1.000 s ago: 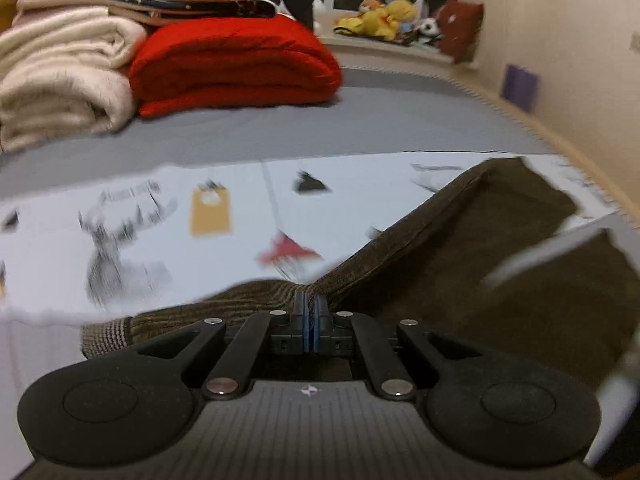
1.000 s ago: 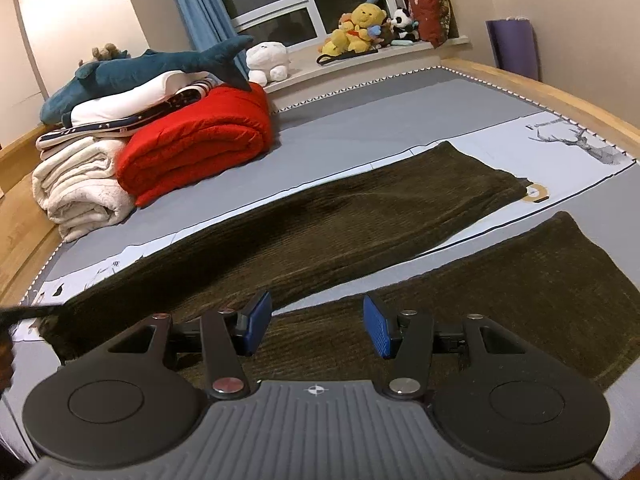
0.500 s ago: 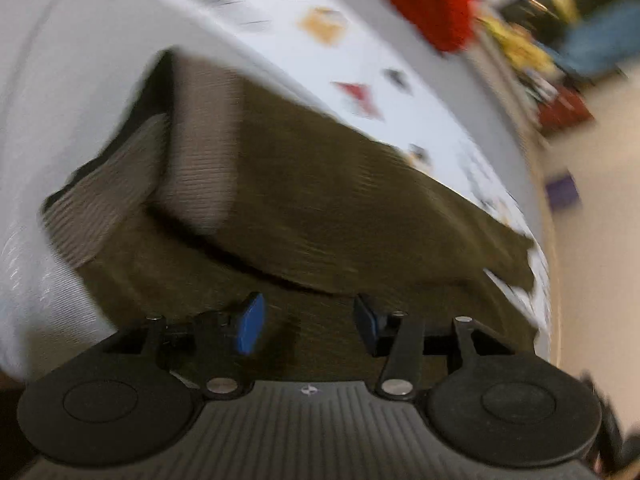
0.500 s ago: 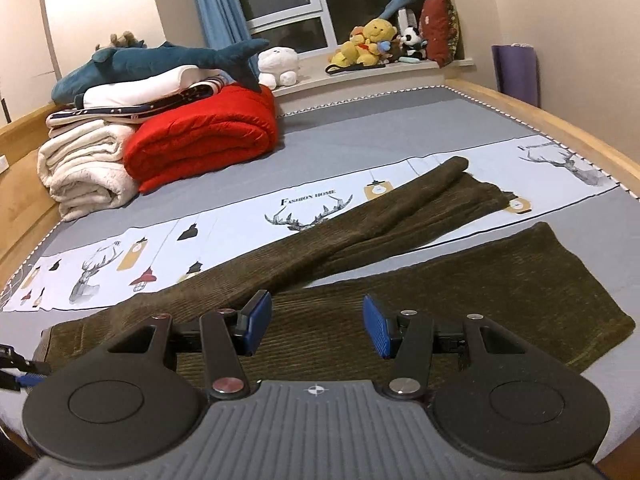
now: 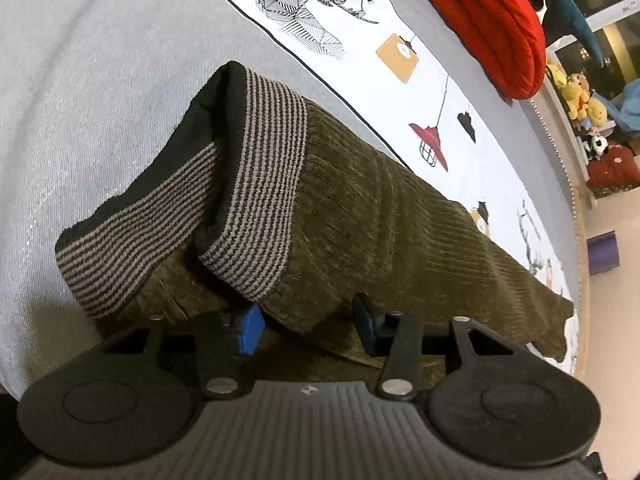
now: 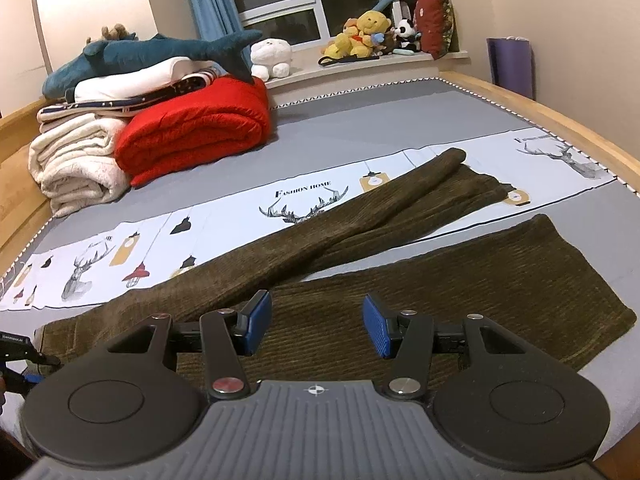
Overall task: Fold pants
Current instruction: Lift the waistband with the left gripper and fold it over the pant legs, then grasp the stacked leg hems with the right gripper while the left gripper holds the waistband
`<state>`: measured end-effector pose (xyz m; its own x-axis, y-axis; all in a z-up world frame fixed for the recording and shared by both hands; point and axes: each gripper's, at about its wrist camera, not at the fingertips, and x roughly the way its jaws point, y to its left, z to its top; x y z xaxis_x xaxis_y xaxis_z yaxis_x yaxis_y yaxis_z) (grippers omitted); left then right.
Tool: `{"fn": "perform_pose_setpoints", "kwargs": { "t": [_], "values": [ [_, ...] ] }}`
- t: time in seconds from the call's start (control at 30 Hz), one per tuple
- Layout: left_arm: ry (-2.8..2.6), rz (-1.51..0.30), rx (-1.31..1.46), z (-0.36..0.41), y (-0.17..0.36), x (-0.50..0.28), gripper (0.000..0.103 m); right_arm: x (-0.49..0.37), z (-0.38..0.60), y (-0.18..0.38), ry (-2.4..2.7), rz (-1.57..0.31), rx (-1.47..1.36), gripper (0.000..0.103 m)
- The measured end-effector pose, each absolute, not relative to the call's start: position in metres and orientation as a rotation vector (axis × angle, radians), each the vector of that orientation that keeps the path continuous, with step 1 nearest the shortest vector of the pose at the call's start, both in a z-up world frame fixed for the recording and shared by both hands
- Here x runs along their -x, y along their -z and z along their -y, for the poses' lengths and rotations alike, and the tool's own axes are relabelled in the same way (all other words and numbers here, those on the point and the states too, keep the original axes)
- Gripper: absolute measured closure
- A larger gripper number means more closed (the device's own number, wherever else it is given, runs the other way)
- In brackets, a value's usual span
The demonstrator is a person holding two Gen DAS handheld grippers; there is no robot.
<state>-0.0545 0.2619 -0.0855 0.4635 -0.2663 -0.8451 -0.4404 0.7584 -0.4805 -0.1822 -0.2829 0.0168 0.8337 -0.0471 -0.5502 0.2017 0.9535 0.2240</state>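
Lying across a grey bed sheet (image 6: 384, 120), the dark olive corduroy pants (image 6: 360, 312) stretch from the waist at the 9 o'clock edge of the right wrist view to the leg ends at about 3 o'clock. At the far left of that view a small part of the left claw (image 6: 24, 354) shows at the waist end. The near leg lies flat, running from the middle toward 4 o'clock; the far leg slants toward 1 o'clock with its upper edge rolled or folded along its length, and its end rests on the white printed band (image 6: 240, 216) of the sheet. At 10 o'clock a folded red quilt (image 6: 196, 136) sits beside a stack of cream blankets (image 6: 76, 168), with a blue plush shark (image 6: 152, 54) on top. Toward 1 o'clock, plush toys (image 6: 368, 32) line the window sill. The right claw (image 6: 316, 326) hovers above the near leg with its blue pads wide apart and nothing between them.

In the left wrist view, the striped ribbed waistband (image 5: 256, 184) fills the area from 9 to 12 o'clock, gaping so the dark lining shows. The left claw (image 5: 308, 330) is spread wide; the waistband's lower corner hangs down between its fingers, right beside the blue left pad (image 5: 249, 330), and I cannot tell whether it touches. The corduroy runs on toward 3 o'clock.
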Motion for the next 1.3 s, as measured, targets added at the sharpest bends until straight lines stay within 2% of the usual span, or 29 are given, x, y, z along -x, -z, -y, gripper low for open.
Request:
{"fn": "perform_pose_setpoints", "kwargs": {
  "t": [0.03,0.1,0.2,0.3,0.37,0.4,0.43,0.6,0.83,0.97,1.03,1.07,1.17,1.3],
  "values": [
    [-0.125,-1.113,0.721,-0.262,0.086,0.053,0.062,0.181,0.282,-0.016,0.133,-0.576,-0.278,0.049],
    [-0.13,-1.121,0.663,-0.26,0.086,0.05,0.079,0.177,0.28,-0.015,0.131,-0.583,-0.278,0.049],
    [-0.109,-1.096,0.581,-0.256,0.077,0.053,0.091,0.171,0.275,-0.016,0.125,-0.588,-0.282,0.049],
    [-0.076,-1.005,0.504,-0.25,0.053,0.063,0.095,0.165,0.271,-0.017,0.121,-0.586,-0.286,0.05],
    [-0.079,-0.911,0.484,-0.253,0.032,0.076,0.097,0.162,0.271,-0.02,0.132,-0.563,-0.289,0.062],
    [-0.082,-0.879,0.473,-0.255,0.025,0.081,0.097,0.161,0.274,-0.022,0.135,-0.551,-0.3,0.077],
    [-0.09,-0.876,0.468,-0.256,0.024,0.083,0.097,0.16,0.277,-0.024,0.136,-0.542,-0.314,0.082],
    [-0.156,-1.069,0.548,-0.263,0.065,0.067,0.097,0.14,0.31,-0.032,0.168,-0.529,-0.398,0.081],
    [-0.179,-1.044,0.533,-0.257,0.067,0.061,0.095,0.084,0.368,-0.019,0.189,-0.587,-0.506,0.079],
    [-0.193,-1.045,0.534,-0.258,0.071,0.061,0.087,0.05,0.392,0.019,0.212,-0.635,-0.657,0.078],
    [-0.194,-1.044,0.532,-0.256,0.071,0.059,0.081,0.033,0.399,0.037,0.231,-0.682,-0.731,0.076],
    [-0.197,-1.042,0.527,-0.256,0.072,0.058,0.074,0.025,0.402,0.043,0.226,-0.683,-0.763,0.076],
    [-0.204,-1.034,0.526,-0.256,0.072,0.053,0.074,-0.001,0.405,0.057,0.235,-0.686,-0.77,0.074],
    [-0.208,-1.045,0.489,-0.252,0.077,0.048,0.074,-0.031,0.408,0.074,0.241,-0.695,-0.776,0.066]
  ]
}}
